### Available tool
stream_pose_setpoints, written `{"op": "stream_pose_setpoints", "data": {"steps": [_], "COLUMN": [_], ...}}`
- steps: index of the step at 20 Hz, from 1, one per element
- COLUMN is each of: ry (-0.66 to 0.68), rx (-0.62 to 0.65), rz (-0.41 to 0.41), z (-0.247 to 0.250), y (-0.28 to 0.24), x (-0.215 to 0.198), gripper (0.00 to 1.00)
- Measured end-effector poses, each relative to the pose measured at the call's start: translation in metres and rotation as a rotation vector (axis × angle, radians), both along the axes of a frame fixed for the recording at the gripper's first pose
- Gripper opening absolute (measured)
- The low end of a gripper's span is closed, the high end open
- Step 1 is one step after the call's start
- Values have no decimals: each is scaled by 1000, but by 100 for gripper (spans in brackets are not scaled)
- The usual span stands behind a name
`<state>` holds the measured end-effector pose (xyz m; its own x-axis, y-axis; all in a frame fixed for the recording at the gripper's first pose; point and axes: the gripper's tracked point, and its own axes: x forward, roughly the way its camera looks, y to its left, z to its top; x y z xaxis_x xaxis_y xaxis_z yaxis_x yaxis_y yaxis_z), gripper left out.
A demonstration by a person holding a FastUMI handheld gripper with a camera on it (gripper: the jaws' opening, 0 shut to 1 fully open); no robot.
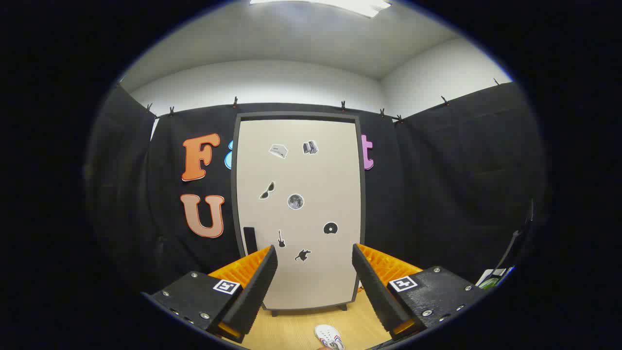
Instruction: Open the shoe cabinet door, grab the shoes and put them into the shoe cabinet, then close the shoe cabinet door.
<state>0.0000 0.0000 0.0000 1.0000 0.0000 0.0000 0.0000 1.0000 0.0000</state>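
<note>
The shoe cabinet [299, 214] stands upright beyond the fingers, against the black cloth wall. Its pale door is shut, has a dark frame and carries several small stickers. A dark handle [249, 240] sits low on the door's left edge, just above the left fingertip. A white shoe [329, 336] lies on the wooden floor [296, 328] in front of the cabinet, low between the two fingers. My gripper [315, 253] is open, with nothing between its fingers, some way short of the cabinet.
Black cloth walls close in the booth on the left, back and right. A dark stand with some light and green items [495, 277] is at the far right.
</note>
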Motion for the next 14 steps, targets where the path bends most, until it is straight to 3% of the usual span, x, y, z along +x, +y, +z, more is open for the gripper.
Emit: {"op": "stream_pose_setpoints", "data": {"steps": [14], "ry": [55], "rx": [-12], "rz": [39], "z": [-24], "y": [37], "x": [8], "gripper": [96]}}
